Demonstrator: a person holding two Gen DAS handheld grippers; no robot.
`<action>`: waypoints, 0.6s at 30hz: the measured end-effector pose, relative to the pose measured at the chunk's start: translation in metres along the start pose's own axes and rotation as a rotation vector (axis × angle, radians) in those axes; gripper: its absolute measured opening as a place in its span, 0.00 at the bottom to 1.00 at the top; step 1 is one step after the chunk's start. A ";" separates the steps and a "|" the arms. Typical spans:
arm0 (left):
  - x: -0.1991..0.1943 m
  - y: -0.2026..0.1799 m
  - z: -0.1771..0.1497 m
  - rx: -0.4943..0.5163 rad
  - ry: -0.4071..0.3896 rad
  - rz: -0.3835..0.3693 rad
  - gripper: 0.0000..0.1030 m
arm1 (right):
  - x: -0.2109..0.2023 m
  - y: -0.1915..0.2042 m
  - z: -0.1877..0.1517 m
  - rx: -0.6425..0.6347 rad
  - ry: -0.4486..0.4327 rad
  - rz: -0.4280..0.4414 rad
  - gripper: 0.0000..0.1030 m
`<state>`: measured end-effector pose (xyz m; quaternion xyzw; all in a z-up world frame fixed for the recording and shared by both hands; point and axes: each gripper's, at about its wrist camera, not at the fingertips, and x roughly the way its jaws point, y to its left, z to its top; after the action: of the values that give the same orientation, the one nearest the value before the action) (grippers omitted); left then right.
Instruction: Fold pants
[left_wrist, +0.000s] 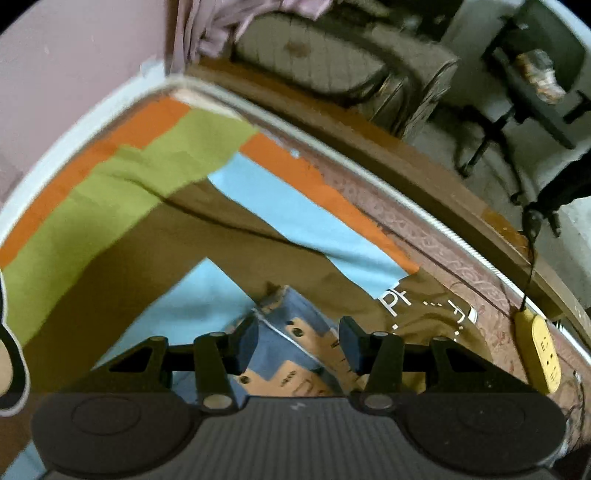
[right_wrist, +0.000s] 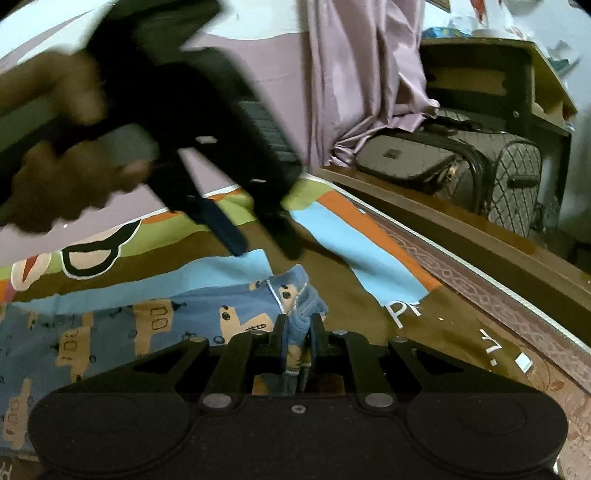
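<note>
The pants (right_wrist: 147, 317) are blue with tan vehicle prints and lie flat on a patterned bedspread (right_wrist: 369, 243). My right gripper (right_wrist: 298, 332) is shut on a bunched corner of the pants at their right end. My left gripper (left_wrist: 298, 341) is open just above the same corner of the pants (left_wrist: 291, 347), which shows between its fingers. In the right wrist view the left gripper (right_wrist: 266, 251) hangs open, blurred, above the cloth, held by a hand (right_wrist: 62, 177).
The bed's edge (right_wrist: 480, 280) runs diagonally on the right, with a wooden frame beyond. A yellow power strip (left_wrist: 539, 350) lies on the bed border. Bags (right_wrist: 461, 170) and a purple curtain (right_wrist: 354, 74) stand past the bed.
</note>
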<state>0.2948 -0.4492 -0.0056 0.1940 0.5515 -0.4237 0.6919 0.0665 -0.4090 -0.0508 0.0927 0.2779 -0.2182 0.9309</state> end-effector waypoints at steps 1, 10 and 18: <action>0.007 -0.002 0.006 -0.023 0.036 0.004 0.50 | 0.000 0.002 0.000 -0.012 0.003 0.001 0.11; 0.046 -0.015 0.017 -0.105 0.212 0.037 0.44 | -0.001 0.019 -0.006 -0.096 0.026 0.029 0.11; 0.030 -0.003 0.002 -0.151 0.157 0.032 0.09 | -0.013 0.028 -0.007 -0.122 -0.006 0.036 0.11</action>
<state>0.2946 -0.4639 -0.0316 0.1828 0.6311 -0.3532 0.6660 0.0661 -0.3779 -0.0480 0.0402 0.2862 -0.1843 0.9394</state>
